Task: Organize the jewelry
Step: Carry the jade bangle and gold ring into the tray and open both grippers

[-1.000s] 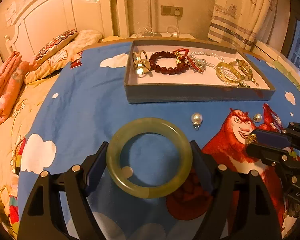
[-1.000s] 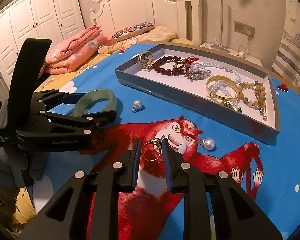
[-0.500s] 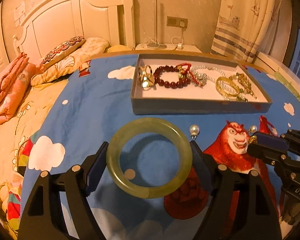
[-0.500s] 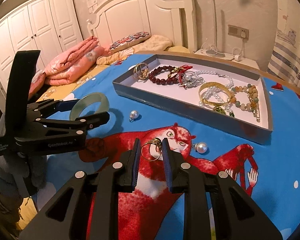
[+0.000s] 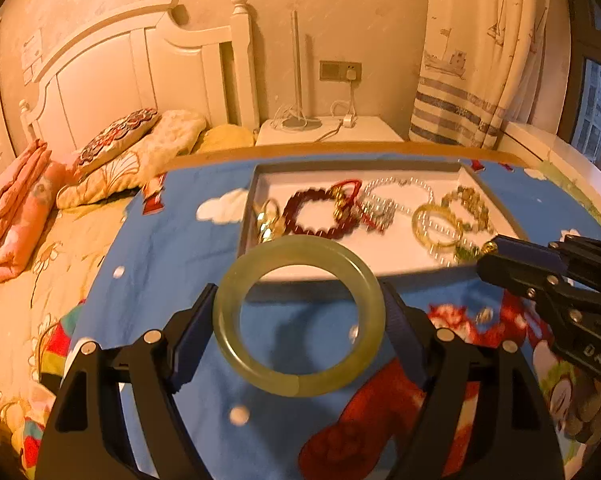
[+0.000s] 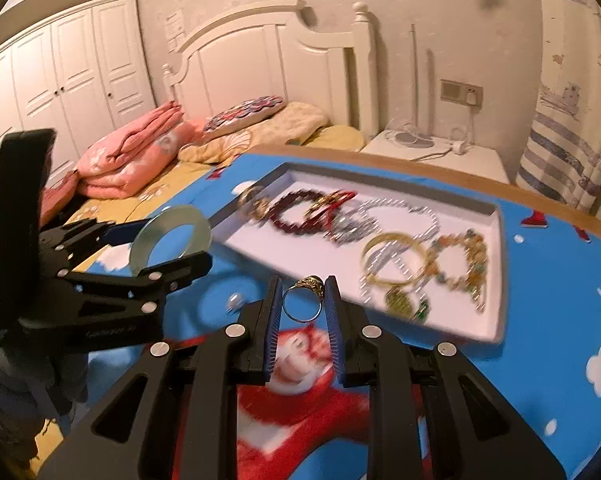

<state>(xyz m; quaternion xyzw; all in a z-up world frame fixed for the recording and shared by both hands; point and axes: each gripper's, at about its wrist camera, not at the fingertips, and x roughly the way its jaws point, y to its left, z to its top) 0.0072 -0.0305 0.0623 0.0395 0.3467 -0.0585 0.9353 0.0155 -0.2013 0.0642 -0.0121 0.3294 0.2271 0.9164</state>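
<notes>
My left gripper is shut on a pale green jade bangle and holds it above the blue cartoon bedspread, just short of the grey jewelry tray. My right gripper is shut on a gold ring, lifted near the tray's front wall. The tray holds a dark red bead bracelet, a pearl necklace, a gold bangle and other pieces. The left gripper and the bangle show at the left of the right wrist view. The right gripper shows at the right of the left wrist view.
Two loose pearl earrings lie on the bedspread, one below the left gripper and one near the tray. Pillows and folded pink bedding lie to the left. A white nightstand stands behind the tray.
Both grippers have risen off the bedspread and moved toward the tray, carrying the bangle and the ring. The two pearl earrings stay on the bedspread.
</notes>
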